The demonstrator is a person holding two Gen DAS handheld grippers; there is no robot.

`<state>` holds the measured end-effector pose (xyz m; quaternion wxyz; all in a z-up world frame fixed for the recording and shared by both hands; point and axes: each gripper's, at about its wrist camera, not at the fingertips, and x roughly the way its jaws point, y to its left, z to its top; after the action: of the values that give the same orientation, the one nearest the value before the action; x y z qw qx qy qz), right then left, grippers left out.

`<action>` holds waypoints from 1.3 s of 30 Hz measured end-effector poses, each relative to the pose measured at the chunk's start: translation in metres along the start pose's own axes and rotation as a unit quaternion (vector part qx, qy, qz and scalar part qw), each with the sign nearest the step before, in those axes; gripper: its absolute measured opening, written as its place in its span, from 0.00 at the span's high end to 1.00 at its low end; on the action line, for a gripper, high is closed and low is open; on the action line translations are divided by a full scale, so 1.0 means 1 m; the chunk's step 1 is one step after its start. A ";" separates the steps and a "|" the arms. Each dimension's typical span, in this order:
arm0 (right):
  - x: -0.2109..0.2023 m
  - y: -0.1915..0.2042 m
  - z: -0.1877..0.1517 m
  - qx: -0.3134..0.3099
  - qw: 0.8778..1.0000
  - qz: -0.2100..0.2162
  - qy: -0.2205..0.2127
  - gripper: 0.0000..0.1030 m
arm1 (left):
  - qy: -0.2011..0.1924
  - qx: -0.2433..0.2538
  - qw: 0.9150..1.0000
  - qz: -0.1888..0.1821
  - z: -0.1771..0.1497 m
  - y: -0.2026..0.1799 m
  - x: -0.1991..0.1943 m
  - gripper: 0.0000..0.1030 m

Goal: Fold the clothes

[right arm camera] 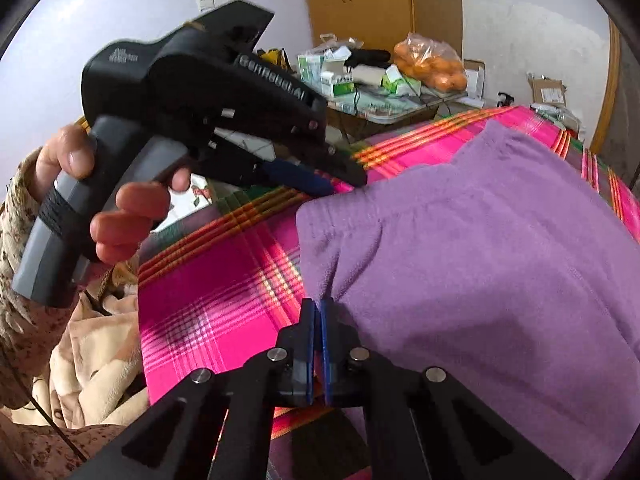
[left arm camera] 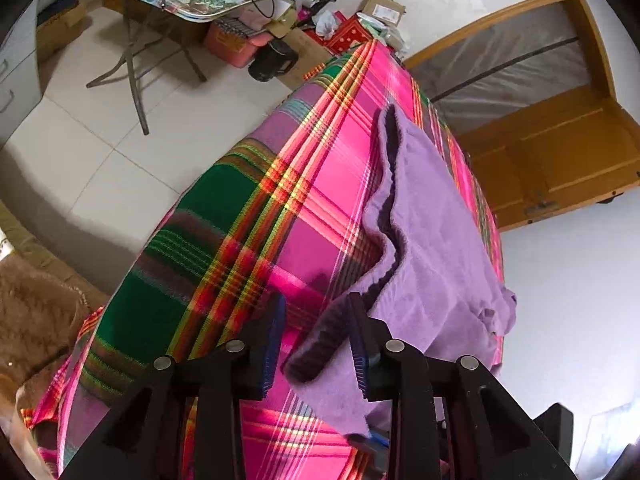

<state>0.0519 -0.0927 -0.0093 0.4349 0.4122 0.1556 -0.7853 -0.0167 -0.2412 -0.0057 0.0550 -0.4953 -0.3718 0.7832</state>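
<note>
Left wrist view: left gripper (left arm camera: 316, 332) has its fingers apart; a hem corner of the purple garment (left arm camera: 432, 248) lies between them, draped against the right-hand finger (left arm camera: 360, 344), though whether the pads press on it cannot be told. The garment lies on a pink-green plaid cover (left arm camera: 248, 216). Beyond, a folding desk (left arm camera: 192, 4) carries boxes and cables.

Right wrist view: right gripper (right arm camera: 318, 320) has its fingers together, pinching the garment's near edge (right arm camera: 460, 248), cloth puckered at the tips. A hand (right arm camera: 120, 216) holds the left gripper (right arm camera: 340, 182) by its grey handle; the body reads "GenRobot.AI". A bag of oranges (right arm camera: 432, 68) sits on the far desk; its box labels are too small to read
</note>
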 end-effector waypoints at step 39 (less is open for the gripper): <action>0.010 0.029 0.008 -0.038 0.998 -0.046 0.004 0.95 | 0.063 0.054 0.996 -0.019 0.054 -0.059 0.056 0.55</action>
<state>0.0687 -0.1199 -0.0094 0.4133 0.3912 0.2056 -0.7962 -0.1057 -0.2022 0.0038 0.1199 -0.5324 -0.3342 0.7684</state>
